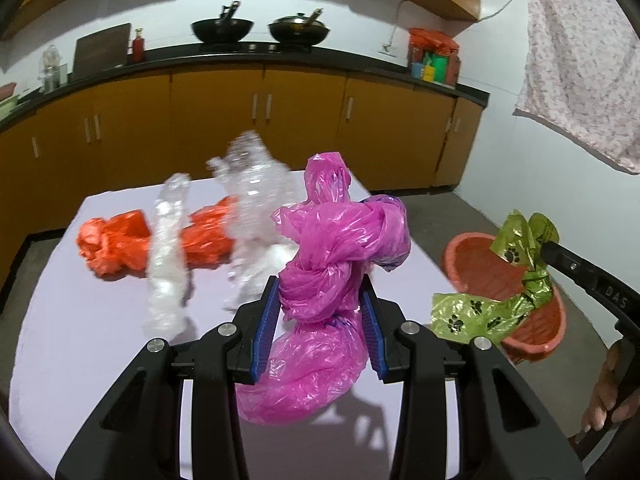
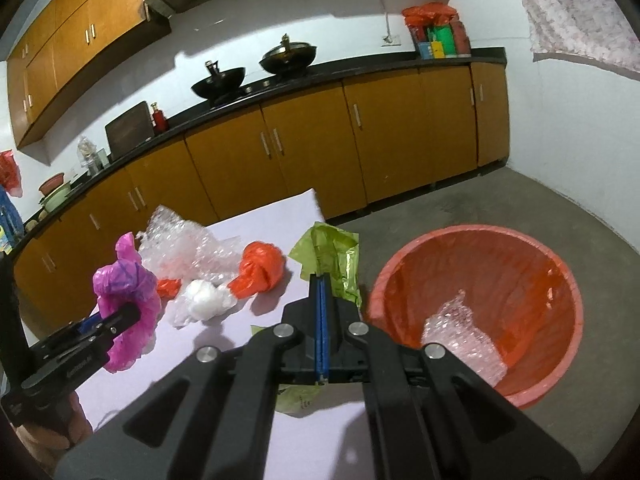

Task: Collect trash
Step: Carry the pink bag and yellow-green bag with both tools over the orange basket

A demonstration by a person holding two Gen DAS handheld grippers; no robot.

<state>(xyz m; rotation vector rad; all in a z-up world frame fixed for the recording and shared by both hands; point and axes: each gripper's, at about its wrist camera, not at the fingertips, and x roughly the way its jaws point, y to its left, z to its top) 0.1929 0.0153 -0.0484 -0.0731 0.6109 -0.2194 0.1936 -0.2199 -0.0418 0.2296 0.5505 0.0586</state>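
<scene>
My left gripper (image 1: 320, 300) is shut on a knotted pink plastic bag (image 1: 340, 248), held above the white table (image 1: 80, 340); the bag also shows in the right wrist view (image 2: 124, 280). My right gripper (image 2: 322, 280) is shut on a green paw-print bag (image 2: 332, 256), held at the table's right edge beside the red basin (image 2: 560, 280). In the left wrist view the green bag (image 1: 516, 248) hangs over the basin (image 1: 472, 256). An orange bag (image 1: 120, 244) and clear bubble wrap (image 1: 168, 264) lie on the table. A bubble wrap piece (image 2: 460, 332) lies inside the basin.
A second clear wrap bundle (image 1: 256, 200) stands behind the pink bag. A white wad (image 2: 206, 296) lies near the orange bag (image 2: 260, 268). Brown cabinets (image 1: 256, 128) and a counter with two woks (image 1: 222, 28) lie beyond. A cloth (image 1: 580, 80) hangs at the right.
</scene>
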